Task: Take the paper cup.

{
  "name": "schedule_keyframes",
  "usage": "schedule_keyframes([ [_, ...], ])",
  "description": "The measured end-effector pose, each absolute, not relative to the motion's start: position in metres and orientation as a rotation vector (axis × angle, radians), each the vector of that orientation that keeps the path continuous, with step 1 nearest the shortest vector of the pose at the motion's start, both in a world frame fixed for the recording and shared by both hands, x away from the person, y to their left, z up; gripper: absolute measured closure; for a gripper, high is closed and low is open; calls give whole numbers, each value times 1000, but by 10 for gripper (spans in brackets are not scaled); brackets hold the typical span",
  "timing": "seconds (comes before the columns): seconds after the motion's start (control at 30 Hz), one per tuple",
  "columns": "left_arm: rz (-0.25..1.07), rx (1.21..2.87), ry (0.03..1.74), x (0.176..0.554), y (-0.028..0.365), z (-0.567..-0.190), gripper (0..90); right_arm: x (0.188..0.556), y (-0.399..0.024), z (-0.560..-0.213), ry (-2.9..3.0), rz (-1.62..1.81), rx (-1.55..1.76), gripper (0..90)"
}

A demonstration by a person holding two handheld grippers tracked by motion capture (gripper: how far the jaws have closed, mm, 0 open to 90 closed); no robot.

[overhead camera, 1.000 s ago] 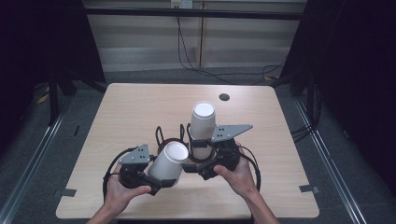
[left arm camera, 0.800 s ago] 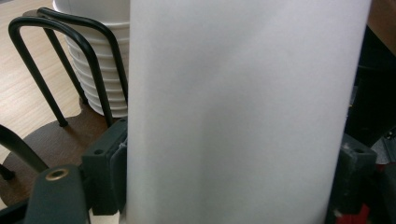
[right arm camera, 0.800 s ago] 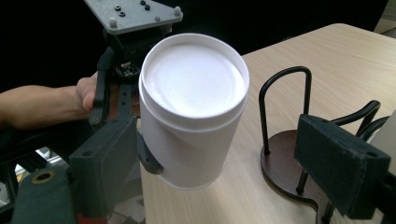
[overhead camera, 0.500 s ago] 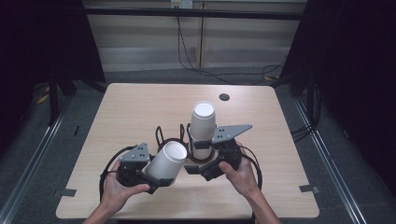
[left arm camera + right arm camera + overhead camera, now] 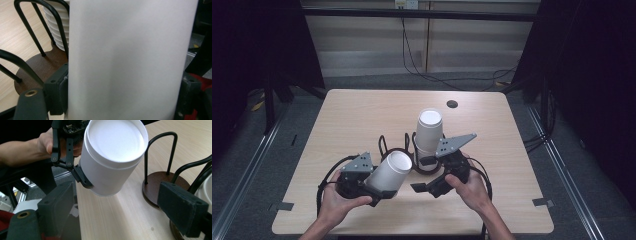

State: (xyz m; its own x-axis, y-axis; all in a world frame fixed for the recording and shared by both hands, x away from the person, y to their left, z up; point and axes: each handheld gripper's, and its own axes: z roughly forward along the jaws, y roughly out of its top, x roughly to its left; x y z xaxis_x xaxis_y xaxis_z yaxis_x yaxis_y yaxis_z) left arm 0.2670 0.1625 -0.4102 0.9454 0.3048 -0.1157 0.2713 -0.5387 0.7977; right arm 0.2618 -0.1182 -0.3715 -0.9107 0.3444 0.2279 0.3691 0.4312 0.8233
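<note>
we count one loose white cup point(image 5: 389, 171), and it sits tilted in our left gripper point(image 5: 377, 192), bottom end pointing up and toward the middle of the table point(image 5: 352, 120). in the left gripper view the cup's wall point(image 5: 130, 60) fills the space between the two black jaws, which press on it from both sides, so the left gripper is clamped on the cup. its jaws have just been closing a little tighter on the cup wall. the cup hangs above the near part of the table, just left of the rack, near the front edge.

beside it stands one black wire rack point(image 5: 399, 152) on round dark wooden bases point(image 5: 160, 187); we can make out two such bases in the right gripper view. in that rack stands a second lot of cups, one upright stack point(image 5: 429, 132) of white cups with ribbed rims showing in the left gripper view point(image 5: 56, 27); how many are nested there we cannot tell.

our right gripper point(image 5: 422, 172) lies close to the rack on its right, near the foot of the stack. in the right gripper view its two jaws stand wide apart with nothing between them, so it is open.

two hands hold the two grippers: the left hand point(image 5: 337, 202) and the right hand point(image 5: 474, 190). farther off we count one small dark round spot point(image 5: 452, 104) near the far edge of the table.
</note>
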Motion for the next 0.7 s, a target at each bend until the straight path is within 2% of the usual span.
schedule_keyframes([
  [0.7,104,2312,326,256,150,-408,206,262,-110,-382,-2831,-1224,-587,140],
])
